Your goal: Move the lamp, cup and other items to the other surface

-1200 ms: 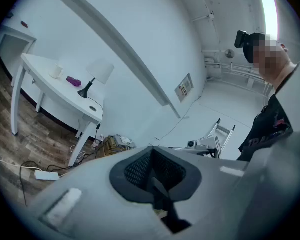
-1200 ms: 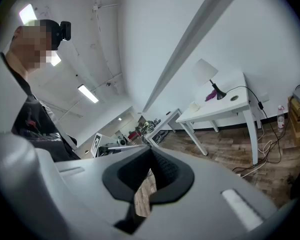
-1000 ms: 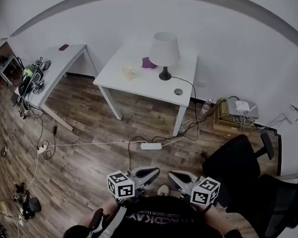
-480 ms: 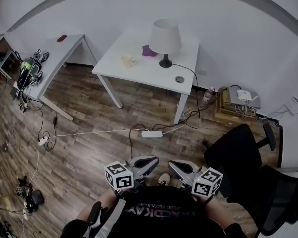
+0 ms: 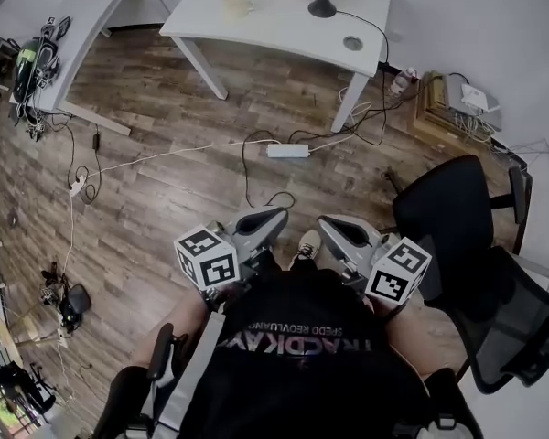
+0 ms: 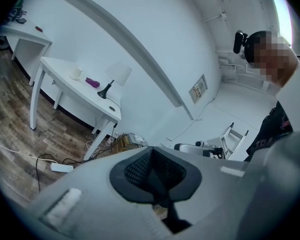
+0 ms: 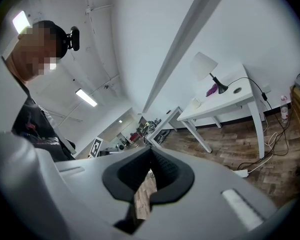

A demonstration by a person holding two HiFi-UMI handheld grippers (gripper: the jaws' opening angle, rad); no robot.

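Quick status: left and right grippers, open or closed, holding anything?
Left gripper: closed, nothing between its jaws.
Right gripper: closed, nothing between its jaws.

Bright, even light here, the white wall [image 6: 155, 44] nearly washed out, and a ceiling strip light [image 7: 88, 97] glows in the right gripper view. Heavy fisheye bend and dark corners in both gripper views; the left hand-held gripper [image 6: 151, 151] and right hand-held gripper [image 7: 151, 156] look soft, out of focus. The head view is crisp.
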